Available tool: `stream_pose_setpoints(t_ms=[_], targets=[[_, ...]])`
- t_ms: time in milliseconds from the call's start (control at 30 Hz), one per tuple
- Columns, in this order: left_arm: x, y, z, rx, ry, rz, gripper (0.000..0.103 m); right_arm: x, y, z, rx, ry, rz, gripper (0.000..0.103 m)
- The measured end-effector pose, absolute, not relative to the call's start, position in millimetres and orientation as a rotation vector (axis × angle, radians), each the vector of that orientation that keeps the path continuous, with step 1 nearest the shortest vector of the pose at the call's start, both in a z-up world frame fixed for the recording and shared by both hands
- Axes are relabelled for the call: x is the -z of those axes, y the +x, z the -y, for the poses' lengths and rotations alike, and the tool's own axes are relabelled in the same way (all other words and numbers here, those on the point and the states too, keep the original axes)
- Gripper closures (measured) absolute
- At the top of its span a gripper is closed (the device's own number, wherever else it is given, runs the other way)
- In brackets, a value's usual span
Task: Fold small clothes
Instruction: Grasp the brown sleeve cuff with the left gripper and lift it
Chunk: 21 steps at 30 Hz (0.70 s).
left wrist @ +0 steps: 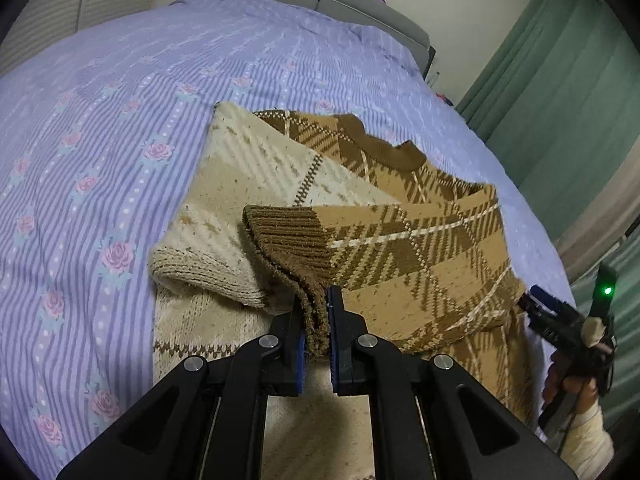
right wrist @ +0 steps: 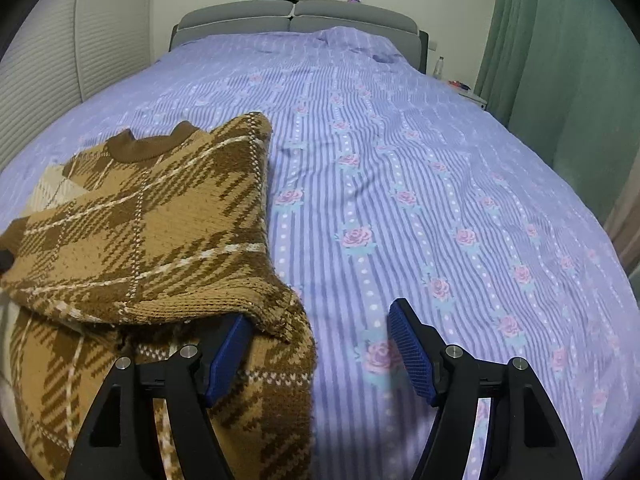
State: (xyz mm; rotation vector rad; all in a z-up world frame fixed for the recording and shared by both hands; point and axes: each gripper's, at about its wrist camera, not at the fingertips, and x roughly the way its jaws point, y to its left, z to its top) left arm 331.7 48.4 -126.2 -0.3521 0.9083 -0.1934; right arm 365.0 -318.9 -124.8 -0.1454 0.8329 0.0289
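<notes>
Left hand-held gripper (left wrist: 318,320) clamps sweater cuff (left wrist: 288,236).

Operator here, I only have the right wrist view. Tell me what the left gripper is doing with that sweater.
Observer: The left gripper is shut on the brown ribbed cuff of the sweater's sleeve.

Operator: Confirm what lies under that sleeve on the far side.

Observer: The other sleeve is already folded across the body, cream inside-out face up, with its own cream cuff lying on the sweater.

Operator: Say where my right gripper sits from your side.

Observer: The right gripper is at the sweater's right edge, a hand holding it; from the left view its jaw gap cannot be judged.
</notes>
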Motion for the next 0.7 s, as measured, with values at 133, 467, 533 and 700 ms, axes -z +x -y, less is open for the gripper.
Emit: stream_pose_setpoints(t_ms=[133,467,533,700], targets=[[132,337,-45,0.195,-0.298,-0.916,0.092,126,369,321,0.01,-0.137,-0.827,0.029],[122,331,-39,0.171,-0.24,-0.92,0.079,133,363,330,0.014,-0.082,-0.874,0.024],[109,320,-38,0.138,-0.206,-0.89,0.057,130,352,332,0.071,-0.121,-0.878,0.024],[74,280,-22,0.153,-0.044,-0.767,0.047,107,315,344,0.081,-0.111,-0.838,0.024]])
